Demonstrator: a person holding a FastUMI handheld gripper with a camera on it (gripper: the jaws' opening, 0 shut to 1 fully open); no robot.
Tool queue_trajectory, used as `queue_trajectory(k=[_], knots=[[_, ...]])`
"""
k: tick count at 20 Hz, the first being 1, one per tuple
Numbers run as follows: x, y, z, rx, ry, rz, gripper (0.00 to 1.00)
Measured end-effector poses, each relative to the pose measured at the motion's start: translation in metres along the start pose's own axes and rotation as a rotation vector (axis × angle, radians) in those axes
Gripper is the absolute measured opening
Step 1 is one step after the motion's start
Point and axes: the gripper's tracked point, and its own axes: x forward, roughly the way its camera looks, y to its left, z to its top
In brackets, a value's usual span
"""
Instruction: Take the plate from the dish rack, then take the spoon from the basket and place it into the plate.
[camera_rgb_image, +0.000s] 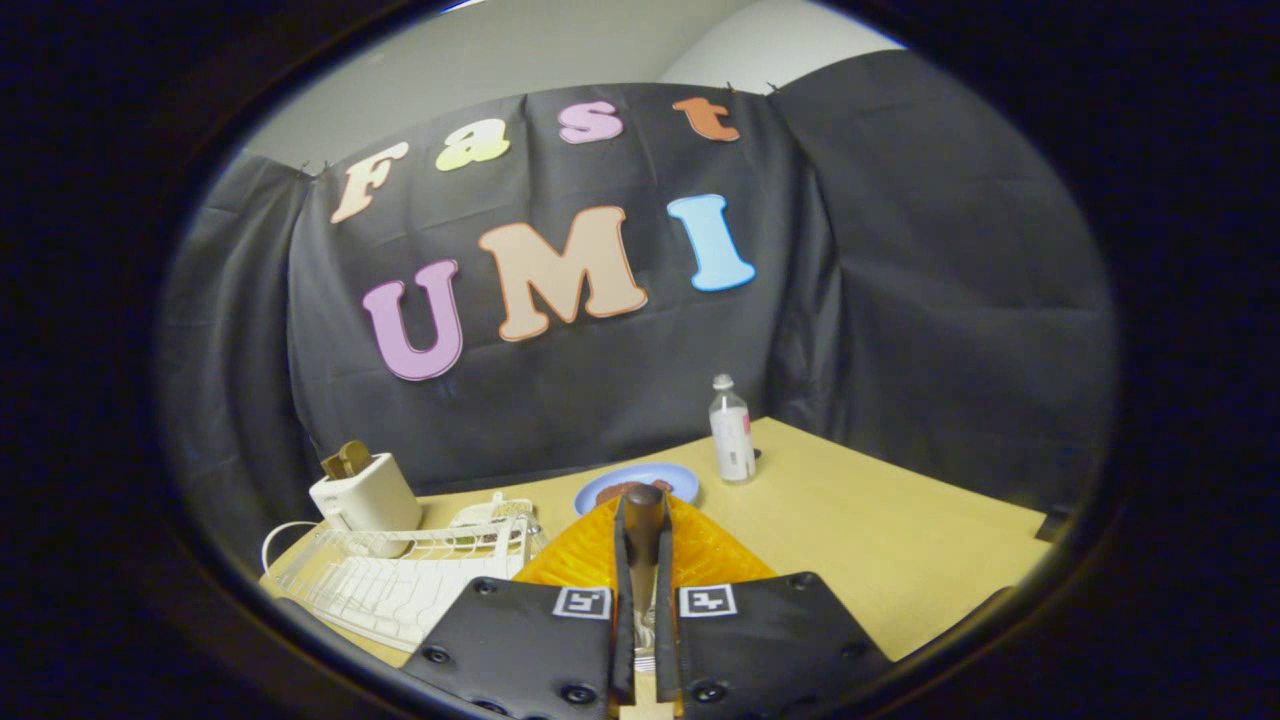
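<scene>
Claw (643, 520): the two black fingers stand nearly together, clamped on a brown wooden handle that rises between them, most likely the spoon (643, 512); its bowl end cannot be made out. Each finger block carries a square black-and-white coded marker, no readable writing. Just under and ahead of the fingers sits an orange, ribbed, translucent basket (715, 558). Beyond the fingertips, toward the desk's (880, 540) far edge, lies the light blue round plate (672, 477), flat on the tan wood surface, with something dark on it, partly hidden. Right of the plate, near the far corner, a clear plastic bottle (732, 430) stands upright; its label is too small to read. Along the left edge lies the white wire dish rack (400, 575), and behind it a cream toaster (366, 495) with toast in its slots.
</scene>
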Motion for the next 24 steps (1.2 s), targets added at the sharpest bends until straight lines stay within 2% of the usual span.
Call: queue_trajectory(k=[5,9,14,17,20,24], knots=[[-0.042,0.032,0.038,-0.009,-0.076,0.063,0.11],[-0.081,0.06,0.036,0.009,-0.078,0.144,0.11],[-0.114,0.082,-0.007,0.045,-0.005,0.221,0.11],[-0.121,0.083,-0.045,0.078,0.071,0.236,0.11],[-0.123,0.084,-0.083,0.164,0.157,0.254,0.11],[-0.121,0.073,-0.129,0.228,0.248,0.235,0.11]])
